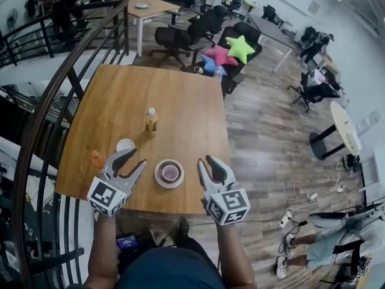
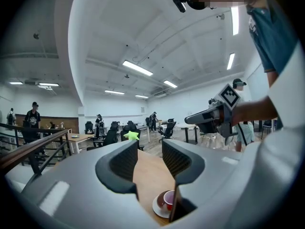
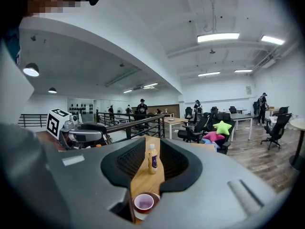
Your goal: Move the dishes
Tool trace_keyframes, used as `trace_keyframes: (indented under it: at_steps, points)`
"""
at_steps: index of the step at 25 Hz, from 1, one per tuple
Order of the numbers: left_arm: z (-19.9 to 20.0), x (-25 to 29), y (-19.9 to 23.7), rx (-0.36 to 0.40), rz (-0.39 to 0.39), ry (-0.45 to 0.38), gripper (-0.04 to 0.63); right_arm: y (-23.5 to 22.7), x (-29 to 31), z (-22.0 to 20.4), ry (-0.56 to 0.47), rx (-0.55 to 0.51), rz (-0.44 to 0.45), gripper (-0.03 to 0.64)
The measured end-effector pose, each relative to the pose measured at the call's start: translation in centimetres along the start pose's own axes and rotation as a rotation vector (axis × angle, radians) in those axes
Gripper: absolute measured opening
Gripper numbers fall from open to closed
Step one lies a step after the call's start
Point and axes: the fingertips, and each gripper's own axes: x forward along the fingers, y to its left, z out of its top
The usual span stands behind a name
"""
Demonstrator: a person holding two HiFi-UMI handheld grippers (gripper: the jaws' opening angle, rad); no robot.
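Approach step: left tongs (image 1: 139,156) and right tongs (image 1: 205,159) open, empty; next, grip the saucer (image 1: 157,177), nine o'clock of right tongs.

A jaw of the left tongs (image 2: 150,149) hides part of the cup (image 2: 168,200) and saucer (image 2: 157,207), and the orange thing (image 1: 97,159) on the surface (image 1: 180,101) is too small to identify.

We note: table (image 1: 180,95) matt wood, smooth; saucer (image 1: 159,180) glossy white, ceramic-looking; cup (image 1: 171,172) glossy; bottle (image 1: 150,122) plastic; left gripper (image 1: 133,159), right gripper (image 1: 205,160) matt grey plastic, pads (image 2: 125,162) ribbed black.
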Motion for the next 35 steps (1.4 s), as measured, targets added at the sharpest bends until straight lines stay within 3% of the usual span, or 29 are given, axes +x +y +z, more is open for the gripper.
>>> trace_keyframes:
  at_steps: [12,17,22,26,31,35]
  points:
    - [-0.2,3.7,-0.7,0.0,0.123,0.064,0.166,-2.6,6.2,0.1,0.044,-0.004,0.213,0.078]
    - [-1.3,4.7,-1.6,-0.089,0.159,0.11,0.172,-3.2,7.7,-0.8,0.074,-0.005,0.268,0.078]
    - [-2.8,5.6,-2.1,-0.108,0.172,0.134,0.183,-3.6,8.9,-2.0,0.096,0.013,0.3,0.078]
    - [-4.5,6.6,-2.1,-0.072,0.167,0.155,0.184,-3.9,10.0,-3.1,0.115,0.022,0.322,0.078]
    - [-6.8,7.4,-3.2,-0.121,0.16,0.173,0.193,-4.1,10.7,-4.8,0.136,0.051,0.338,0.078]
    - [-9.3,8.0,-3.4,-0.113,0.137,0.201,0.212,-3.4,12.0,-5.7,0.145,0.056,0.359,0.078]
